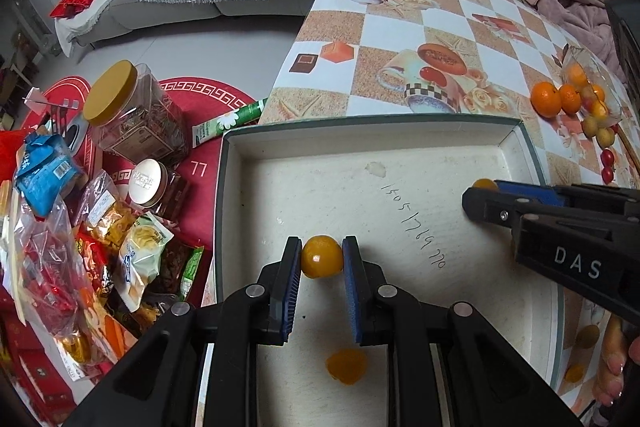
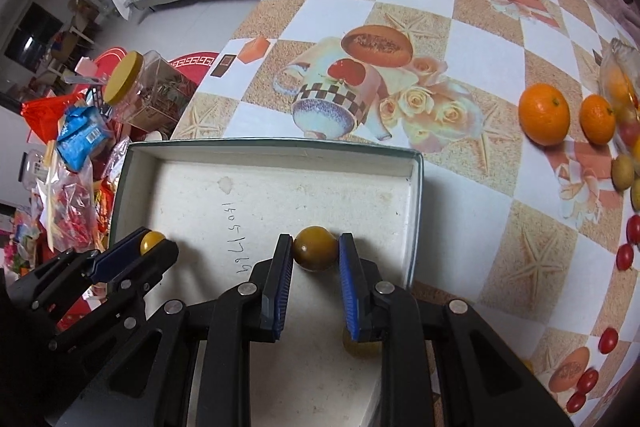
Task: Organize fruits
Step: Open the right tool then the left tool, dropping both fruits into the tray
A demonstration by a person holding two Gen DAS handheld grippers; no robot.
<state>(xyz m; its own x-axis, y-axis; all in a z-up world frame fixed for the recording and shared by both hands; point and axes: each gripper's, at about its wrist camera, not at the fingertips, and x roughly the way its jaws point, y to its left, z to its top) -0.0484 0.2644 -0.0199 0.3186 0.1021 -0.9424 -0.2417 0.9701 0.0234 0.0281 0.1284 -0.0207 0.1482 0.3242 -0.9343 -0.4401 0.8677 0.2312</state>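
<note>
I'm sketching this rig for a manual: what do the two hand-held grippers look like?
Both match: the left hand-held gripper and right hand-held gripper have black plastic linkages, silver rivets and blue ribbed pads. The right one's body reads "DAS" in white. No cables visible.

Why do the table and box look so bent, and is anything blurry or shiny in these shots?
Left wrist view: the fisheye lens bows the box rim, corners go dark, and a small glare spot sits on the yellow fruit in the left claw. Right wrist view: the tablecloth checks curve, and the cherry tomatoes at the edge look slightly soft.
</note>
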